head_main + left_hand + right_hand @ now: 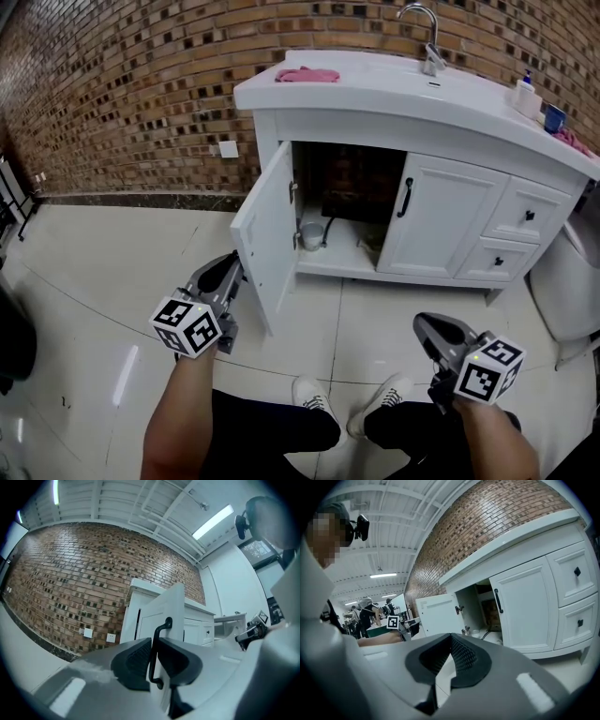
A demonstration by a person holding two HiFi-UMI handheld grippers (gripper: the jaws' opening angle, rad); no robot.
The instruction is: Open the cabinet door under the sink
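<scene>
Now left gripper [232, 270] fingers clamp the open door's [265, 239] upright handle [153, 663]; right gripper [449, 638] fingers closed, empty.

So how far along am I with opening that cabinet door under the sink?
Mostly done: the left door stands swung wide, with the cabinet's inside showing. In hand: the left claw is shut on its black handle. Left: probably just letting go. The right claw is shut and empty; the right door is closed.
</scene>
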